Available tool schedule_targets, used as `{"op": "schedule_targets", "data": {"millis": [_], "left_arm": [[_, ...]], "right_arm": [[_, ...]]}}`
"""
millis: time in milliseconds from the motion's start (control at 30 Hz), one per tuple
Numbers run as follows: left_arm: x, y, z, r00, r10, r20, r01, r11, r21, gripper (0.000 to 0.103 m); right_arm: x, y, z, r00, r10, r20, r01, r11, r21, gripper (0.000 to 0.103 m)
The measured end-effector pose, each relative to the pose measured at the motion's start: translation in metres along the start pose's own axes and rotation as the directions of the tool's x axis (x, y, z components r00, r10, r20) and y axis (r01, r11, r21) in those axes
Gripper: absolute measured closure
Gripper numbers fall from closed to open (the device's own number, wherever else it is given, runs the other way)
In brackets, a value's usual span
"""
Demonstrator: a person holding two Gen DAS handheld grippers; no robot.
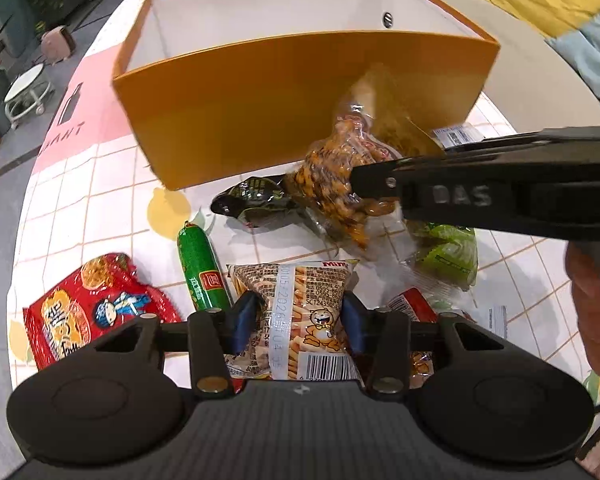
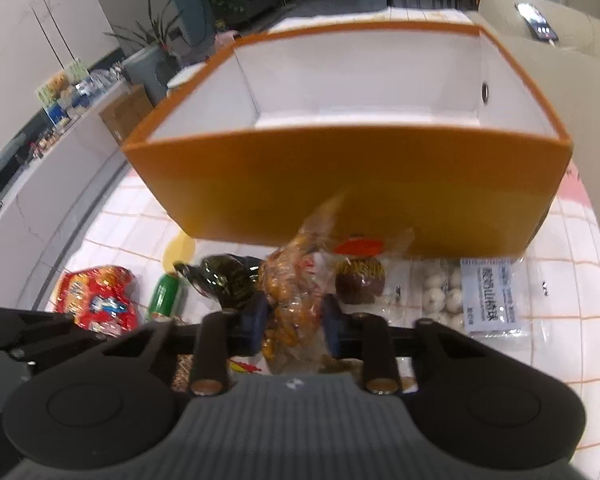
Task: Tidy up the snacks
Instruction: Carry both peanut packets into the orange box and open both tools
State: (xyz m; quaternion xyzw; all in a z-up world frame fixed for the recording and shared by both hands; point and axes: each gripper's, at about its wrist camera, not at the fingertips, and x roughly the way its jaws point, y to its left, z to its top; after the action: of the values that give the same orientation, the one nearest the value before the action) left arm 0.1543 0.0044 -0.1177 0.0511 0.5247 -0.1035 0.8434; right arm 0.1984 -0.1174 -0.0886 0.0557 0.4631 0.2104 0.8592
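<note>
An orange box point(image 1: 260, 120) with a white inside stands open on the table; it also shows in the right wrist view point(image 2: 360, 184). My left gripper point(image 1: 298, 316) is shut on a beige Mimi stick-snack packet point(image 1: 300, 312) with a cartoon cat. My right gripper point(image 2: 294, 316) is shut on a clear bag of orange-brown nuts point(image 2: 292, 292), held just in front of the box's near wall. The same bag point(image 1: 332, 176) and right gripper point(image 1: 364, 184) show in the left wrist view.
On the tiled tablecloth lie a red snack packet point(image 1: 88, 308), a green sausage point(image 1: 202, 268), a dark foil packet point(image 1: 256, 200), a green packet point(image 1: 448, 252), a brown round snack point(image 2: 358, 284) and a bag of white balls point(image 2: 444, 296).
</note>
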Motion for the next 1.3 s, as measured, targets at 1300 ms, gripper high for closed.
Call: {"op": "schedule_targets", "data": {"millis": [1300], "left_arm": [[-0.128, 0.017, 0.071, 0.926, 0.062, 0.371, -0.047, 0.998, -0.049, 0.058]], "right_arm": [[-0.15, 0.035, 0.048, 0.947, -0.031, 0.319, 0.058, 0.995, -0.077, 0.086]]}}
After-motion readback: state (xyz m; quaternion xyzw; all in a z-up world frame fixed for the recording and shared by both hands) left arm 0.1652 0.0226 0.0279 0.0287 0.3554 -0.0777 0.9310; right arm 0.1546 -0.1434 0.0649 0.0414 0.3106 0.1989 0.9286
